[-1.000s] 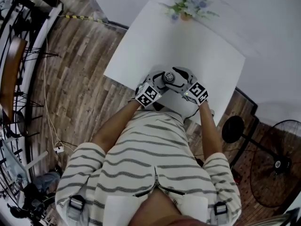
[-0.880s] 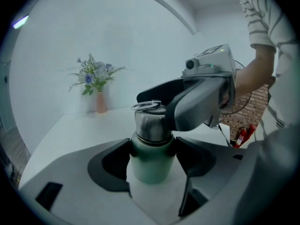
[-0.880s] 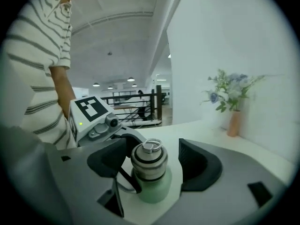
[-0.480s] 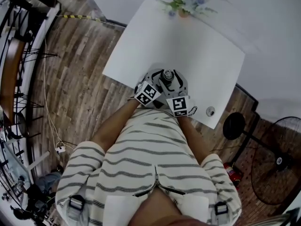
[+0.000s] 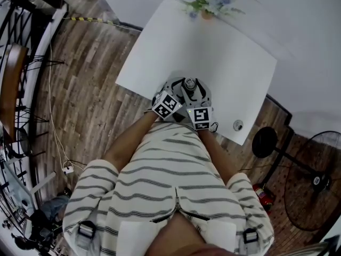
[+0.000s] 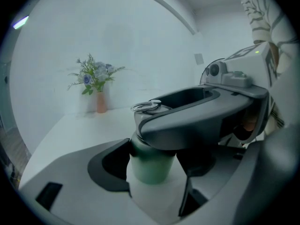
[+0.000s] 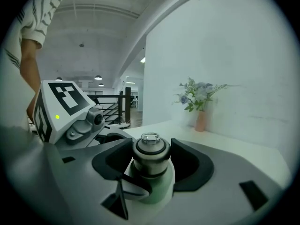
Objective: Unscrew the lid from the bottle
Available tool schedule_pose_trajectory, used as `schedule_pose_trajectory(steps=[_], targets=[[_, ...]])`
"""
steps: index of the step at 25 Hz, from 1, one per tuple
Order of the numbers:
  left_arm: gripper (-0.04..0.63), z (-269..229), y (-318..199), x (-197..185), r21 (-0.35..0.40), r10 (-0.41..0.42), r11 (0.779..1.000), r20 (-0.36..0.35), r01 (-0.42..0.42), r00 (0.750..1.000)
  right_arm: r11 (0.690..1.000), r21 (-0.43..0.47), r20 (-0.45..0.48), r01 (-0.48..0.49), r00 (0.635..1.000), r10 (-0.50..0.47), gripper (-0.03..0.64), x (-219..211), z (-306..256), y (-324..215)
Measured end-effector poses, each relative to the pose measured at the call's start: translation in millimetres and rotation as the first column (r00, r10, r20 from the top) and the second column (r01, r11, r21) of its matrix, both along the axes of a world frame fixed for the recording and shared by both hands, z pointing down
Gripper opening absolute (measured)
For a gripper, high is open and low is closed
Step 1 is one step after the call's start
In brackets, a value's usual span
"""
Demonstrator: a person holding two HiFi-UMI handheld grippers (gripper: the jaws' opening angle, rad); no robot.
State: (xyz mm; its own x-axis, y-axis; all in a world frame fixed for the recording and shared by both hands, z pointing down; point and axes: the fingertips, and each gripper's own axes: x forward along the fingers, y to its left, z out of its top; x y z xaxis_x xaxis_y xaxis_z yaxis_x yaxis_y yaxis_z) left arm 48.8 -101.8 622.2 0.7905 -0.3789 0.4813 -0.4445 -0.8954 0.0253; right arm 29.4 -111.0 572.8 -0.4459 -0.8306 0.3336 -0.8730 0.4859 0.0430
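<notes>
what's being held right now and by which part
The left gripper holds the bottle by its green body. The right gripper has its jaws closing round the lid, seemingly not pressing it yet.

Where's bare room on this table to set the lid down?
Free: the broad middle of the white table, between the pink flower vase and the green bottle. Crowded: the near edge, where the left gripper holds the bottle and the right gripper, jaws closing, brackets its metal lid.

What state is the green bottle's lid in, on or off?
On. The lid sits squarely on the neck of the upright green bottle. How tightly it is screwed cannot be told.
</notes>
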Motion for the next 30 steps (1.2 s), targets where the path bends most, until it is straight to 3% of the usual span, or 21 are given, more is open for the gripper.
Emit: schedule_pose_trajectory(steps=[6,10,17,25,30], targets=[[0.307,-2.2,0.3,1.0,0.001,0.001,1.000,-0.003,-0.001,1.000,0.998,0.003,0.003,0.059,0.998,-0.059,0.262,0.6,-2.6,1.1],[0.307,-0.7,0.3,-0.2,0.000,0.002,1.000,-0.004,-0.002,1.000,0.986,0.006,0.027,0.165,0.986,-0.165,0.261,-1.6,-1.8,2.2],[0.307,-2.2,1.5,-1.5,0.002,0.005,1.000,-0.009,-0.005,1.000,0.907,0.033,0.102,0.419,0.902,-0.420,0.261,-2.7,-14.9,6.5],[0.307,-2.9,1.2,-2.2,0.001,0.007,1.000,-0.015,-0.007,1.000,0.891,0.030,0.099,0.453,0.886,-0.453,0.262,-3.7,-21.7,10.8],[0.310,-3.3,0.8,-2.6,-0.004,0.011,1.000,-0.021,-0.011,1.000,0.904,0.041,0.124,0.425,0.896,-0.427,0.262,-4.4,-29.1,11.4]])
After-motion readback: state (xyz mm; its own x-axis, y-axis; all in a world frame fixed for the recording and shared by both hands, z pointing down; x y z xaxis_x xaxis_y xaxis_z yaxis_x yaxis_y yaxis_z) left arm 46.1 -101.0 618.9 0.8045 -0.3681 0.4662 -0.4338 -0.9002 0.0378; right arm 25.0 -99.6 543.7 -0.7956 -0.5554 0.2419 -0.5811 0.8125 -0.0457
